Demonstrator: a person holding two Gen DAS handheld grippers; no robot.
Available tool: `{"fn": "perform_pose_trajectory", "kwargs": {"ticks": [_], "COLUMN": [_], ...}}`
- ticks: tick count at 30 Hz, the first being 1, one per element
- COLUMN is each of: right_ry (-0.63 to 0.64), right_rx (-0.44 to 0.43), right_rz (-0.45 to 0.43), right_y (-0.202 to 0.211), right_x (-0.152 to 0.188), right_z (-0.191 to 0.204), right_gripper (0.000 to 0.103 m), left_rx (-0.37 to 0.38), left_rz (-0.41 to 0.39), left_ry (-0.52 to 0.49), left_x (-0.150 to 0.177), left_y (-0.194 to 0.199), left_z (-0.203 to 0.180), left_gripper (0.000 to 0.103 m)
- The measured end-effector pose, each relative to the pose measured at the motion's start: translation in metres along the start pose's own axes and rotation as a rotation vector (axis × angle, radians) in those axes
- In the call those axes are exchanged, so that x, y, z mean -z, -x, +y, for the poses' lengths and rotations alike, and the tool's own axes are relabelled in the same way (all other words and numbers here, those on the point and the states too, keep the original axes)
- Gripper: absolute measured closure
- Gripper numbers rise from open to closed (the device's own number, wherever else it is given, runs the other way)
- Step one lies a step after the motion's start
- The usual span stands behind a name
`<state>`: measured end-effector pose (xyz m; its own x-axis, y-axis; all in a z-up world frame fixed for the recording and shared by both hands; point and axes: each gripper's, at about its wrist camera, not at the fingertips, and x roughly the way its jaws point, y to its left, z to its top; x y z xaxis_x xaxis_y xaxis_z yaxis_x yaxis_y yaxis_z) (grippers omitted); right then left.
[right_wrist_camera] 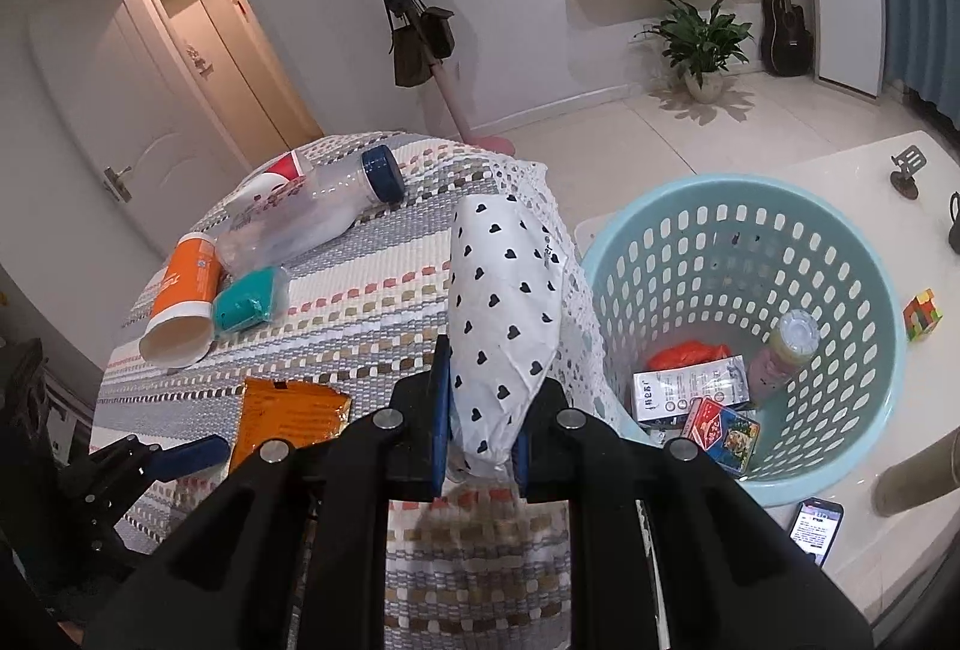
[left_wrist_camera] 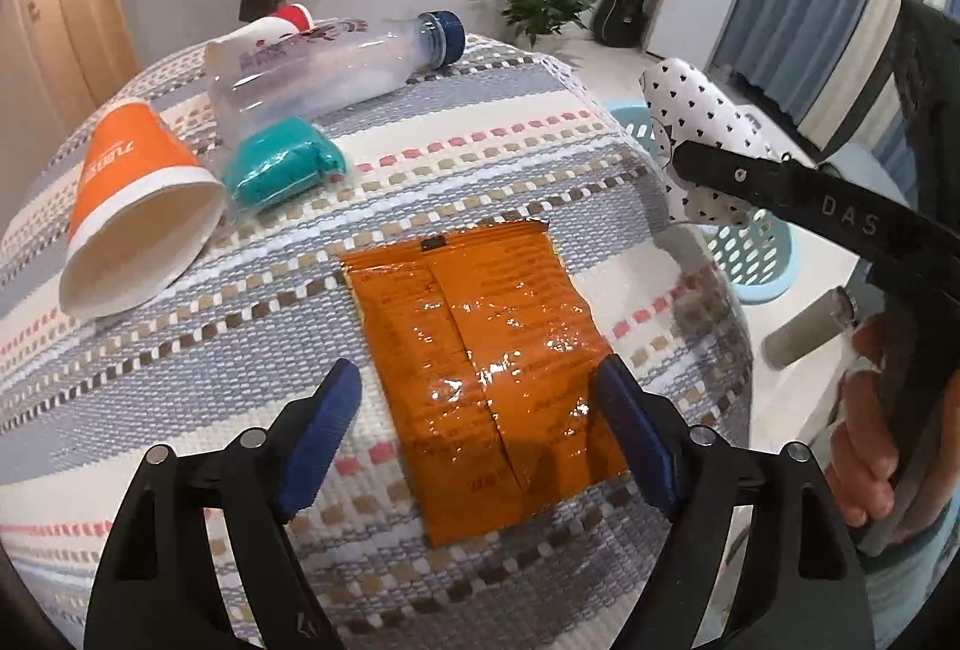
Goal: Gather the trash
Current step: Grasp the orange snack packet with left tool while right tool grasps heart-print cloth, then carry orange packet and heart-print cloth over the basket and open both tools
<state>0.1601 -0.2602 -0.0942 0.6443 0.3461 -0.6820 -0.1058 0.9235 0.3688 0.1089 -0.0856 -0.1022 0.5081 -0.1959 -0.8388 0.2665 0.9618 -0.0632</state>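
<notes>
A white heart-printed mask [right_wrist_camera: 504, 326] is being clamped in the tightly closed jaws of the right gripper [right_wrist_camera: 480, 446], held above the counter [right_wrist_camera: 372, 302] edge beside the blue basket [right_wrist_camera: 888, 290]. An orange wrapper [left_wrist_camera: 480, 350] lying flat is being straddled by the left gripper [left_wrist_camera: 480, 428], jaws wide apart, gripping nothing.

**Trash on the cloth, trash in the basket**

An orange wrapper [left_wrist_camera: 480, 380] lies flat. An orange cup [left_wrist_camera: 138, 206] lies tipped, mouth open, beside a teal packet [left_wrist_camera: 282, 167] and a clear bottle [left_wrist_camera: 336, 71] on its side — blue cap on. A heart-print mask [right_wrist_camera: 504, 314] is pinched upright. The blue basket [right_wrist_camera: 864, 254] holds boxes and a bottle.
</notes>
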Motion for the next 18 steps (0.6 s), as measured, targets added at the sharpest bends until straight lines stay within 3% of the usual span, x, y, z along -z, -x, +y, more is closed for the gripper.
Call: {"fn": "perform_pose_trajectory", "kwargs": {"ticks": [4,8,15,18], "right_ry": [-0.001,-0.003,-0.018,-0.024], "right_rx": [0.001,0.005,0.003,0.002], "right_rz": [-0.001,-0.007,-0.026,-0.036], "right_y": [0.001,0.005,0.015,0.020], "right_x": [0.001,0.001,0.000,-0.001], "right_z": [0.000,-0.002,-0.011,-0.014], "right_gripper": [0.089,0.089,0.089,0.089], "left_rx": [-0.082,-0.084,0.081,0.084], "left_rz": [-0.004,-0.022,-0.069,-0.110], "left_ry": [-0.081,-0.118,-0.041,-0.048], "left_x": [0.003,-0.001,-0.004,-0.011], "left_y": [-0.006,0.000,0.012,0.019], "left_z": [-0.022,-0.030,-0.014,-0.018], "left_gripper": [0.026,0.069,0.077,0.077]}}
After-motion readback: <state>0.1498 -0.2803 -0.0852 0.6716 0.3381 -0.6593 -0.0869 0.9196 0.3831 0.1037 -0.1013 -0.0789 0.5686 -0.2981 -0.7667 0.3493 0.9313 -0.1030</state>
